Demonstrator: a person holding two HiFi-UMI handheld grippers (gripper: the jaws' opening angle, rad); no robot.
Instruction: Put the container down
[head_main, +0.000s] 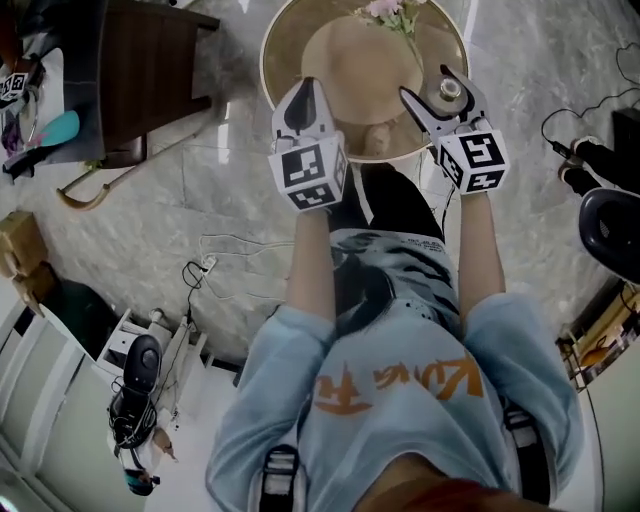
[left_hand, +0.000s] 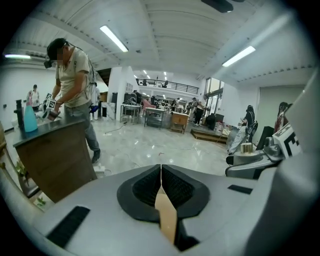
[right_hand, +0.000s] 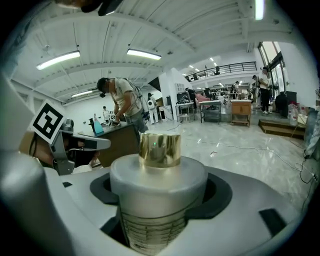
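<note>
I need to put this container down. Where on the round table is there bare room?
Bare table shows in crescents between the hat and the rim: one on its left, one on its right, just beyond the container in the right gripper. The hat fills the middle; flowers crowd the far edge.

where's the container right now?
Clamped in the right tongs: the container sits upper right in the head view, over the round table's right edge, just right of the straw hat.

A round worktop (head_main: 283, 50) stands on the marble floor (head_main: 220, 200). A straw hat (head_main: 360, 65) lies at its middle, with pink flowers (head_main: 385, 12) at the far side.
</note>
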